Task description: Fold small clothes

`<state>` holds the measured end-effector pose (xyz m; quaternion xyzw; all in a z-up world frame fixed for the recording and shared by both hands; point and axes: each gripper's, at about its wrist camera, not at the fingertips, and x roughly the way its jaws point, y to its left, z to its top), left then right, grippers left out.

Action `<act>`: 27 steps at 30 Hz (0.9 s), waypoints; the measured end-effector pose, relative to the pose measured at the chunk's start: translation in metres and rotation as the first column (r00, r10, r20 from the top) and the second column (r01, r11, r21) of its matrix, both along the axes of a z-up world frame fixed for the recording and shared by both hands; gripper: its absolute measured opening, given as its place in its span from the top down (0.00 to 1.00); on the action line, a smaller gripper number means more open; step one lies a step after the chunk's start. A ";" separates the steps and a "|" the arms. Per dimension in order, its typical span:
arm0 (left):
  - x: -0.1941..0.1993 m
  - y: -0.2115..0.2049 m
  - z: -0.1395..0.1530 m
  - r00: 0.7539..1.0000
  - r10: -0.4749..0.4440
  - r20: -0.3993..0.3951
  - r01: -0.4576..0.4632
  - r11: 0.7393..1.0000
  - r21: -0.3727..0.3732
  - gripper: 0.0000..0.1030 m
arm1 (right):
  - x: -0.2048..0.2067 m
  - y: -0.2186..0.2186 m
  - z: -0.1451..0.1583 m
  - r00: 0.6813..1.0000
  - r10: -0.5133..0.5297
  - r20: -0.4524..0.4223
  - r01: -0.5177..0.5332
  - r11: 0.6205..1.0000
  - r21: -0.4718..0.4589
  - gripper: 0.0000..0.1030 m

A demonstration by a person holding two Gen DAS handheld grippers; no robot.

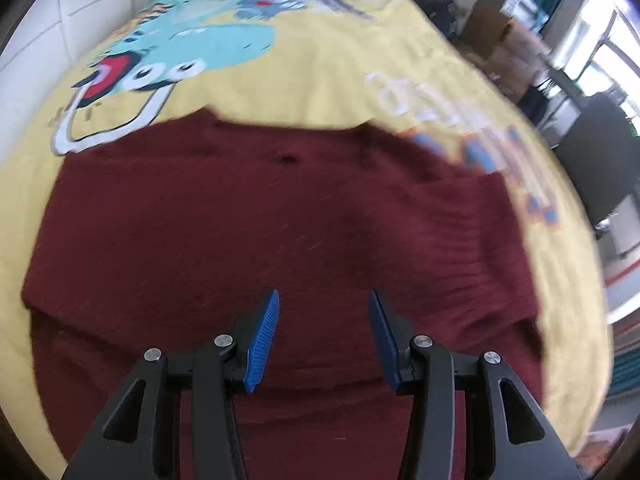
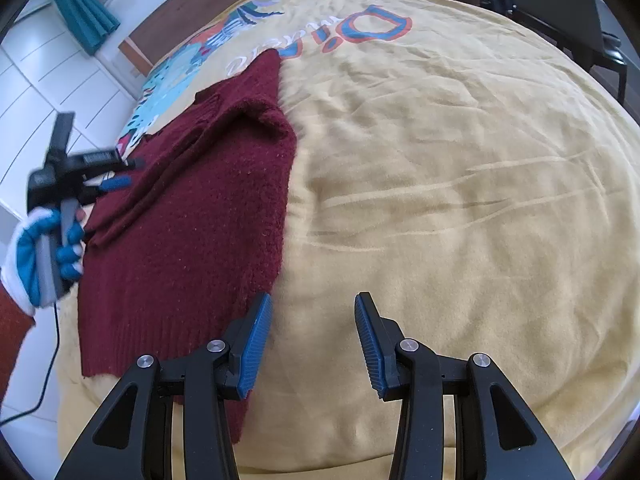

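Gloved hand (image 2: pixel 44 256) (right wrist view only)

A yellow blanket (image 2: pixel 440 184) covers the bed — a turquoise cartoon creature (image 1: pixel 192 46) printed at upper left in the left wrist view, orange-and-blue lettering (image 2: pixel 360 34) near the top of the right wrist view. Teal curtains (image 2: pixel 82 18) hang upper left; a dark chair (image 2: pixel 576 28) stands upper right.

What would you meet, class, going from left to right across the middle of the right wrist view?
Gloved hand holding the left gripper → dark red sweater → bare yellow blanket → dark furniture at the upper right edge.
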<state>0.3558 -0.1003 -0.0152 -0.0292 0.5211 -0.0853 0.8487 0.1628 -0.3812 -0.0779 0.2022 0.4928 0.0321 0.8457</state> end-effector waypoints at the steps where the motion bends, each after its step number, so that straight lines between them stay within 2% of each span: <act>1: -0.004 0.003 -0.009 1.000 0.002 -0.011 -0.001 1.000 0.025 0.60 | 0.000 0.000 0.000 1.000 0.000 -0.001 0.000 1.000 -0.001 0.57; 6: -0.016 -0.007 -0.023 0.999 -0.043 -0.006 0.043 0.995 0.087 0.60 | 0.000 0.003 0.004 1.000 0.001 0.008 -0.001 1.000 -0.007 0.57; 9: -0.019 -0.010 -0.016 0.998 -0.068 0.011 0.067 0.996 0.058 0.60 | -0.001 0.004 0.005 1.000 -0.002 0.015 0.002 1.000 -0.002 0.57; 11: -0.018 -0.016 -0.015 0.998 -0.068 0.008 0.068 0.995 0.068 0.60 | -0.002 0.004 0.006 1.000 -0.001 0.019 0.001 1.000 0.000 0.57; 14: -0.019 -0.025 -0.022 0.992 -0.113 -0.055 0.115 0.993 0.038 0.60 | -0.004 0.005 0.009 1.000 0.006 0.027 -0.006 1.000 -0.002 0.57; 18: -0.027 -0.023 -0.008 0.990 -0.137 -0.034 0.138 0.990 0.021 0.60 | -0.006 0.008 0.014 0.999 0.013 0.041 -0.013 1.000 -0.006 0.57; 21: -0.039 -0.016 0.008 0.992 -0.125 -0.001 0.125 0.990 0.057 0.60 | -0.009 0.010 0.018 0.999 0.014 0.052 -0.014 1.000 -0.004 0.57; 24: -0.051 -0.005 0.019 0.992 -0.125 0.011 0.124 0.989 0.087 0.60 | -0.014 0.012 0.023 0.998 0.016 0.061 -0.015 1.000 -0.007 0.52; 27: -0.063 0.011 0.026 0.994 -0.109 0.011 0.108 0.990 0.093 0.60 | -0.020 0.015 0.028 0.997 0.019 0.074 -0.018 1.000 -0.008 0.50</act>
